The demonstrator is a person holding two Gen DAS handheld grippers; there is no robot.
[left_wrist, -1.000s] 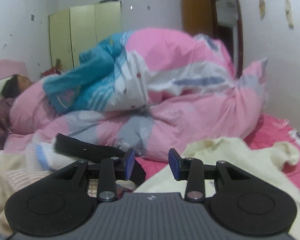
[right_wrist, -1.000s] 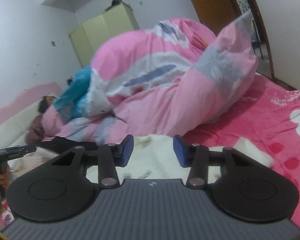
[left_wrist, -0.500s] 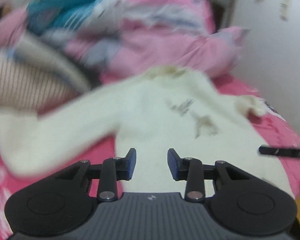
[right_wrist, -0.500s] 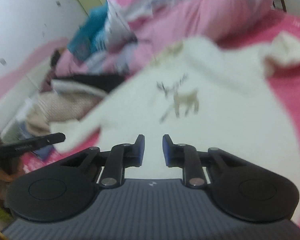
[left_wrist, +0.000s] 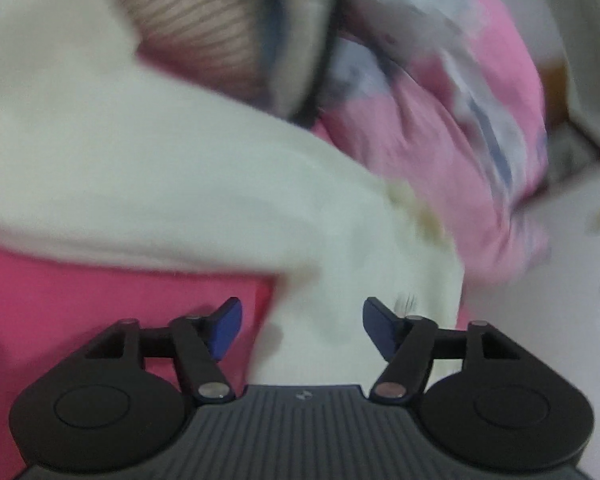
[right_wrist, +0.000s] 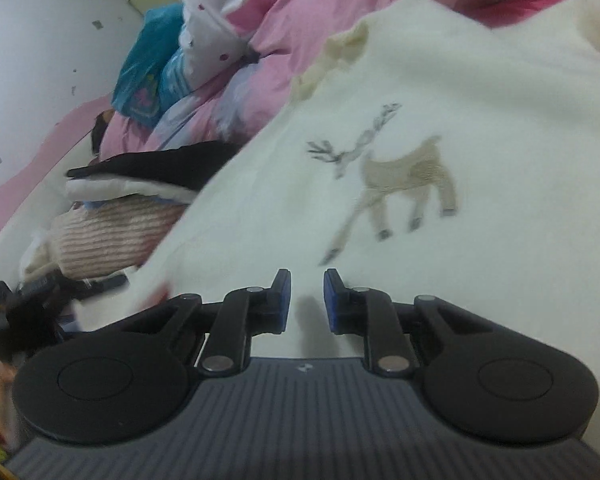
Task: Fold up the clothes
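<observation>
The soft, cream-white fuzzy sweater (right_wrist: 440, 80) lies spread out on the bed, right in front of both my jaws. It has a tan deer with grey antlers (right_wrist: 396, 176) stitched on it, and a bumpy, wavy edge at the neck. One long sleeve (left_wrist: 120, 168) stretches out sideways over the bright pink bed sheet (left_wrist: 100, 300).

My right gripper (right_wrist: 306, 300) has its jaws close together, with only a thin gap, and they are closing. The sweater's cloth lies just at the blue pads, but I cannot tell if they pinch it yet.

My left gripper (left_wrist: 302, 328) has its jaws wide apart, and they are opening. The sweater's side is between and under them, and the pads do not press on it. This view is blurry.

Behind the sweater sits a stack of folded clothes: a pink and cream striped knit (right_wrist: 112, 236) at the bottom, then something white, then a flat black piece (right_wrist: 160, 164) on top. Farther back is a puffy pink quilt with grey and white patches (right_wrist: 300, 12), all crumpled up, and a shiny teal blue piece (right_wrist: 148, 76) beside it. The wall (right_wrist: 40, 32) is pale with small marks.
</observation>
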